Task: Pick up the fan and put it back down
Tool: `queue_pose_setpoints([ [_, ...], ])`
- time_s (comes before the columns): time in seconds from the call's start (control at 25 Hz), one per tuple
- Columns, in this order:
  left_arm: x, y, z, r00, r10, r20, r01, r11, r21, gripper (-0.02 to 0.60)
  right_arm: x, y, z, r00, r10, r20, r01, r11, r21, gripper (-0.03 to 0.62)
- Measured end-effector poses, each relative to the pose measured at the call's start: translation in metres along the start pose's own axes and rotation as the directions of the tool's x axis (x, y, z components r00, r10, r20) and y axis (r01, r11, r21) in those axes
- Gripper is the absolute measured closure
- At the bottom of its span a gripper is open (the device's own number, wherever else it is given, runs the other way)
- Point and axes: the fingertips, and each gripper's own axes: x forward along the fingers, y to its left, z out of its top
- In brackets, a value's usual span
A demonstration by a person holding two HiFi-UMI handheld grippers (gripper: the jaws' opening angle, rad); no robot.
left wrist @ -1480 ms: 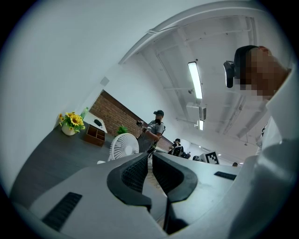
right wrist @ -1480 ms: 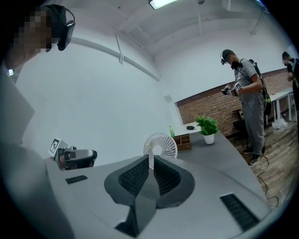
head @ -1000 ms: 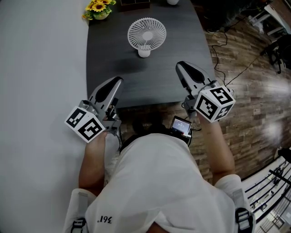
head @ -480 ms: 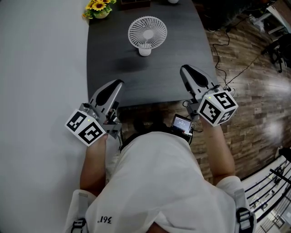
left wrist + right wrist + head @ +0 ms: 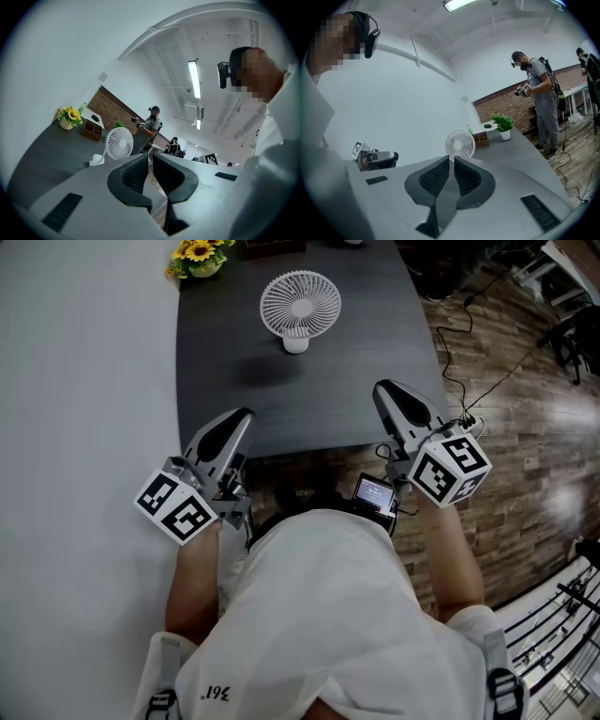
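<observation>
The left gripper [image 5: 239,415] hangs over the near left part of the dark table [image 5: 281,399]. Its two jaws are pressed almost together, with only a thin slit between them and nothing in it. The white fan [image 5: 300,304] stands upright on its little foot on the far part of the table. It is well apart from both claws and sits ahead of the gap between them. The right gripper [image 5: 386,388] hangs over the near right corner of the table. Its jaws are also pressed almost together and hold nothing. The head view looks down from above and shows the round fan cage, yellow sunflowers [image 5: 197,254] at the far left corner, and the wooden floor [image 5: 506,427] on the right. The left gripper view shows the fan from the side, a bit left of the jaw tips, with a person [image 5: 151,126] standing behind it. The right gripper view shows the fan right above its jaw tips, and a small green plant [image 5: 503,123] in a white pot that the head view does not show.
</observation>
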Motion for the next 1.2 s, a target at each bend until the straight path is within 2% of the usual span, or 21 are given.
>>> queue_pose_setpoints([
  [0.8, -0.004, 0.005, -0.021, 0.999, -0.007, -0.038, 0.006, 1.000, -0.025, 0.538, -0.011, -0.001, -0.009, 1.000, -0.018, -0.020, 0.018, 1.000, -0.010, 0.565],
  [1.2, 0.001, -0.005, -0.026, 0.997, -0.038, -0.069, 0.035, 0.999, -0.035, 0.538, -0.008, 0.021, -0.009, 0.999, 0.036, -0.027, -0.036, 0.999, -0.017, 0.582],
])
